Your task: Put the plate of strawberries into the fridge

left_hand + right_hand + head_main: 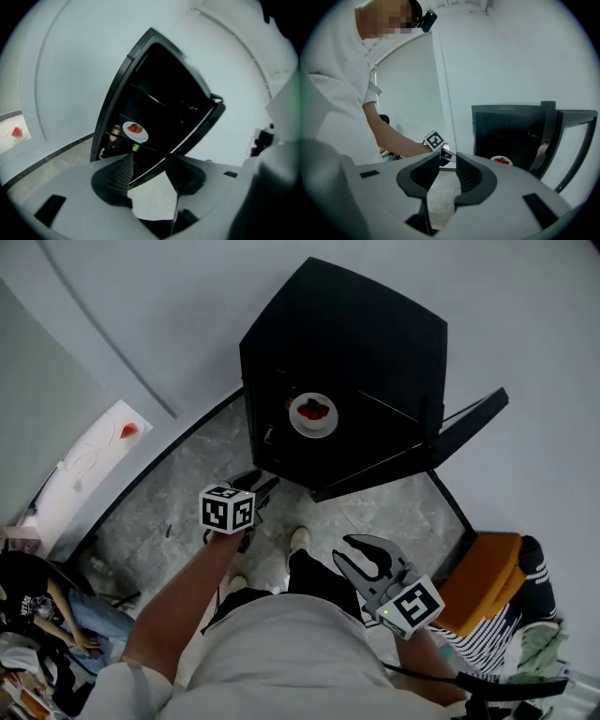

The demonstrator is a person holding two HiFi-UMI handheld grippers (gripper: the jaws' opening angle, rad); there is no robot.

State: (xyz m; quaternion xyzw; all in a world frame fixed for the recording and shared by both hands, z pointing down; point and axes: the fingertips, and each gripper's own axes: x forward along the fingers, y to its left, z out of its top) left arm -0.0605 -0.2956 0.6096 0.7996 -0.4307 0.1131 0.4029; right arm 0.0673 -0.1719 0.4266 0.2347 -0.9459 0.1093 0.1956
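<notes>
The white plate of strawberries point(312, 413) rests on a shelf inside the black fridge point(356, 343), whose door point(450, 432) is swung open to the right. My left gripper point(255, 486) hovers just in front of the fridge's lower edge, jaws open and empty. In the left gripper view the plate point(135, 131) lies beyond the left gripper point(147, 157), well apart from it. My right gripper point(353, 554) is held low near my body, open with nothing in it. The right gripper view shows the plate point(501, 161) in the fridge point(511, 131) past the right gripper point(447, 157).
A jar point(114, 132) and a green item point(136, 147) sit in the fridge beside and below the plate. A white counter point(103, 451) with a red object point(128, 430) runs along the left wall. An orange chair point(487, 577) with clothes stands at right. A person point(47, 610) sits at bottom left.
</notes>
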